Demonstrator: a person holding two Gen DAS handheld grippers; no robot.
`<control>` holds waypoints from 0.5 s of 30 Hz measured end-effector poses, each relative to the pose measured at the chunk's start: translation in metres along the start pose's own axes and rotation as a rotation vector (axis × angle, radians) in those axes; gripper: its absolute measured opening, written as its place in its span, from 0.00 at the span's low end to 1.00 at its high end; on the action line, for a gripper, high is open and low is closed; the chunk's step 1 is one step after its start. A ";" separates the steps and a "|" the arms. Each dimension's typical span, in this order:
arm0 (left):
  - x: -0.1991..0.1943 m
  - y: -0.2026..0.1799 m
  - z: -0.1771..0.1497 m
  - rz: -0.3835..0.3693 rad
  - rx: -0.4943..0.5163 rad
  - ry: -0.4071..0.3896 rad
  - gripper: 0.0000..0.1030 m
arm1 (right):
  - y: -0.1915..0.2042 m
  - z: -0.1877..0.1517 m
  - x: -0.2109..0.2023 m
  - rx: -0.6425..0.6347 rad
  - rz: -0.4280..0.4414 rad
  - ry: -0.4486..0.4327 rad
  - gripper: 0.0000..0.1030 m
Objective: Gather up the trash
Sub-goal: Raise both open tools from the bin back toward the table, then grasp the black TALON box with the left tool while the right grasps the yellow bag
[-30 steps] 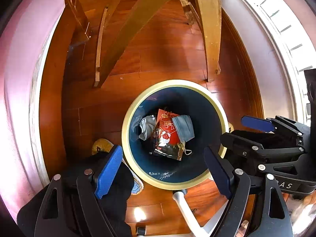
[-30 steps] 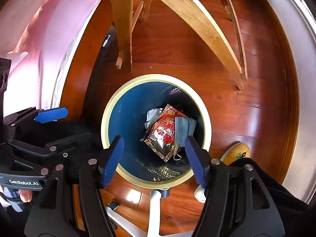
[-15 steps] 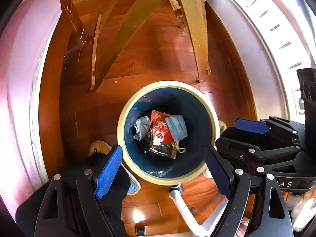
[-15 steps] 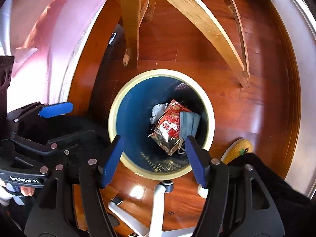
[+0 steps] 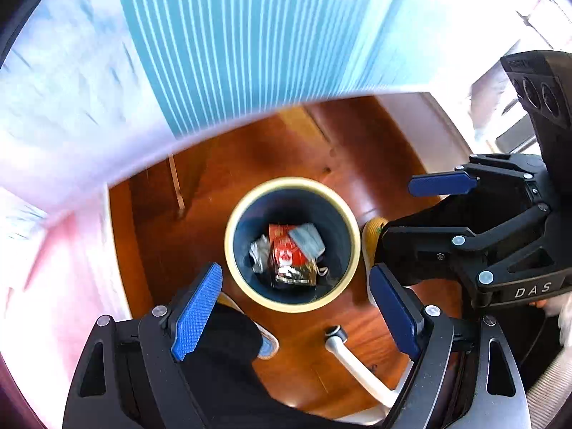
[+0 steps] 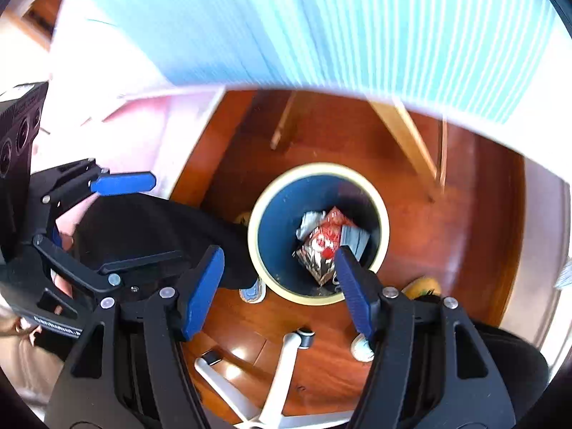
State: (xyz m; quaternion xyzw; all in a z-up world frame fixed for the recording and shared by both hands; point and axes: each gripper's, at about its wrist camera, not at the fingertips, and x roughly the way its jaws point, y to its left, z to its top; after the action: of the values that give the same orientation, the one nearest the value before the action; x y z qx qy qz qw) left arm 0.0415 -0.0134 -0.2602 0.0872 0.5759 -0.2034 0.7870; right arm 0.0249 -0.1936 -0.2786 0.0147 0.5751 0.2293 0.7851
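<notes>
Nearest, the left gripper (image 5: 293, 311) and the right gripper (image 6: 279, 286) both stand released with nothing between their blue pads, a white chair base (image 6: 286, 368) just below them. Beyond and beneath their fingertips the cream-rimmed bin (image 5: 352, 250) stands on the wood floor (image 6: 447, 250), holding the trash: a red-and-silver snack wrapper (image 5: 291, 261), a grey face mask (image 5: 307, 243) and crumpled paper (image 5: 260, 252). All of it looks light, soft and crinkly, the foil likely slippery, so pinch a folded edge or the mask's bunched middle; farther off, a blurred blue-striped tabletop (image 5: 232, 43) overhangs.
</notes>
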 end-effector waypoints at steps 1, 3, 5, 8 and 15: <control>-0.014 -0.003 0.001 0.000 0.012 -0.021 0.83 | 0.007 0.002 -0.011 -0.022 -0.006 -0.017 0.60; -0.042 -0.008 0.004 0.005 0.038 -0.064 0.83 | 0.019 0.005 -0.036 -0.070 -0.019 -0.051 0.60; -0.070 -0.014 0.008 0.020 0.070 -0.107 0.83 | 0.032 0.010 -0.059 -0.120 -0.027 -0.082 0.60; -0.109 -0.020 0.017 0.045 0.109 -0.152 0.83 | 0.053 0.021 -0.094 -0.206 -0.046 -0.127 0.60; -0.180 -0.015 0.055 0.058 0.138 -0.218 0.83 | 0.081 0.066 -0.164 -0.320 -0.078 -0.227 0.60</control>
State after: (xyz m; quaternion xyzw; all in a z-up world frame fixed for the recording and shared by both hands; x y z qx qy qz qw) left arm 0.0370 -0.0072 -0.0713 0.1351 0.4690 -0.2281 0.8425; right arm 0.0187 -0.1672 -0.0860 -0.1068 0.4391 0.2843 0.8456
